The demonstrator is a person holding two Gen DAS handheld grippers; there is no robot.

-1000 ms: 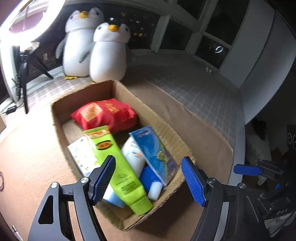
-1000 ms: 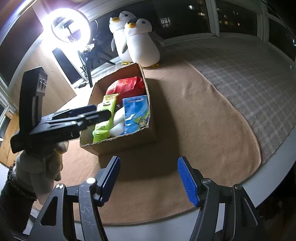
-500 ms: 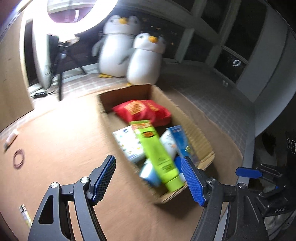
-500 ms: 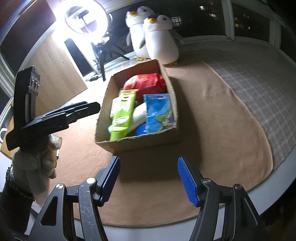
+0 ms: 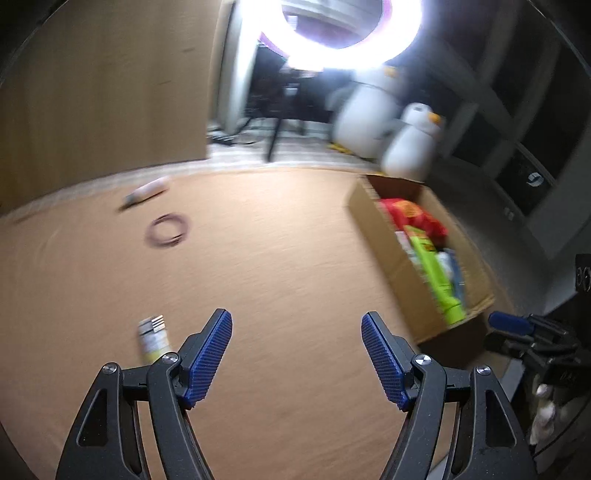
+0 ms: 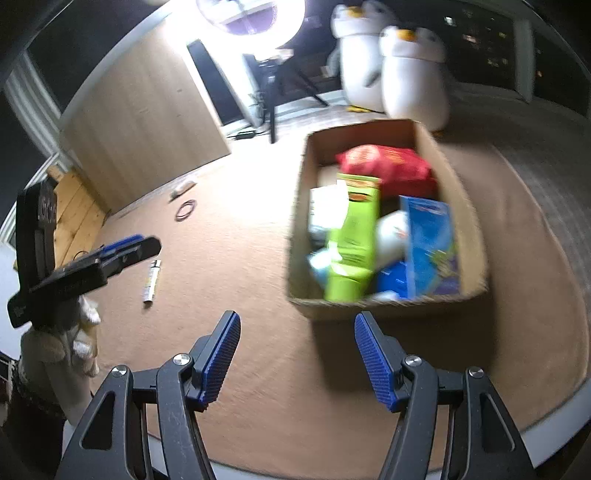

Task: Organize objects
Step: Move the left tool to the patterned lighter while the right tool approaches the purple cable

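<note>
Nearest you, your left gripper (image 5: 296, 352) and right gripper (image 6: 297, 354) both hang open and empty above the brown mat (image 5: 280, 266). A small tube (image 5: 154, 338) lies just beside the left one. Farther right sits the filled cardboard box (image 6: 469, 221); beyond lie a hair tie (image 5: 167, 230) and two plush penguins (image 6: 413, 70).

A lit ring light (image 5: 351, 33) on a dark tripod (image 5: 275, 122) stands far beyond the jaws, at the top of both wrist views. Two white plush penguins (image 6: 391, 66) sit upright, touching each other, far ahead of the right jaws and ahead-right of the left jaws. A light wooden panel (image 6: 147, 110) stands ahead-left of both. A tan cloth (image 5: 277, 277) spreads directly under and between the jaws. A checked grey cover (image 6: 535, 155) lies well to the right of the right jaws.
</note>
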